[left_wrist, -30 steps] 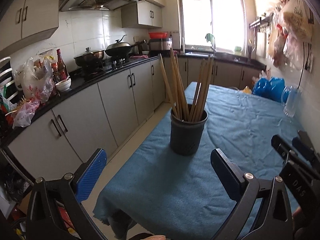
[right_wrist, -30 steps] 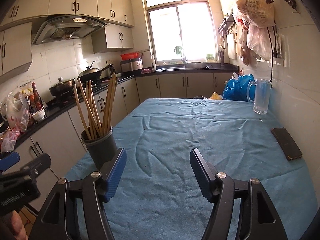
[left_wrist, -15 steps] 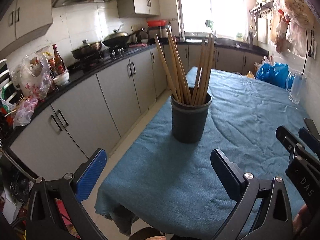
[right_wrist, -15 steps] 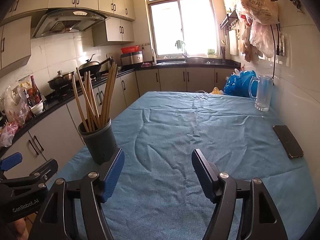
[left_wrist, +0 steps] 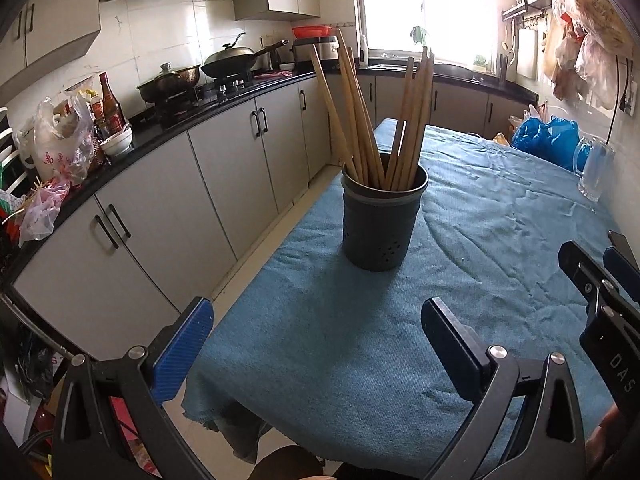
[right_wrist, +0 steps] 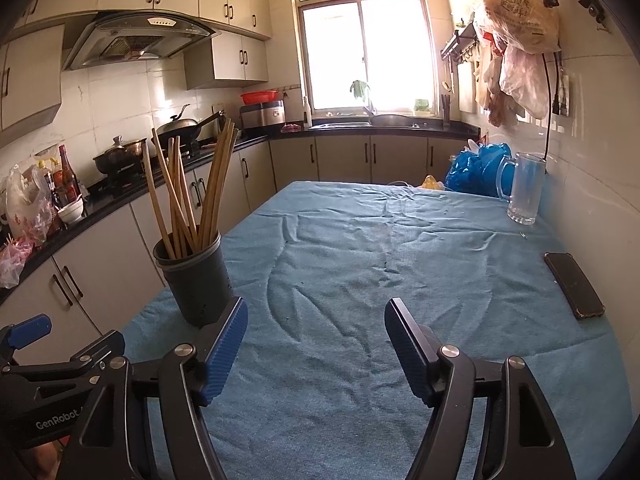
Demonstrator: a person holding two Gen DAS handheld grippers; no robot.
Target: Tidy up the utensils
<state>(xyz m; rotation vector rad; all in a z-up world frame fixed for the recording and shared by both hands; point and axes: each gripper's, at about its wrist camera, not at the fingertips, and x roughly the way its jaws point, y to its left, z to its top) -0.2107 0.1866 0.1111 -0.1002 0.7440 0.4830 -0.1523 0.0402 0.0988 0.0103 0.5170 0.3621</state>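
Long wooden chopsticks [left_wrist: 362, 120], a loose bundle of them, stand splayed in a dark grey cylindrical plastic holder [left_wrist: 380, 224] with small drain holes low on its wall. The holder sits upright on the blue cloth-covered counter [left_wrist: 500, 216], close to that counter's left edge and toward its near end.

Left gripper [left_wrist: 316, 332]: black frame, blue ribbed pads, jaws wide apart and holding nothing, held above the near left corner of the counter with the holder straight ahead of it, well short of touching.

Right gripper [right_wrist: 316, 342]: same build, jaws likewise spread and empty, over the near middle of the counter; the holder [right_wrist: 198, 280] stands just beyond its left finger, partly overlapped by it in the right wrist view.

Other items on the counter: a clear glass handled mug [right_wrist: 524, 188] near the far right edge; a crumpled blue plastic bag [right_wrist: 476, 170] at the far right corner; a black phone [right_wrist: 574, 284] lying flat along the right edge.

Beyond the left edge: grey kitchen cabinets [left_wrist: 224, 160] with a lidded wok [left_wrist: 230, 58] on the stove above them.
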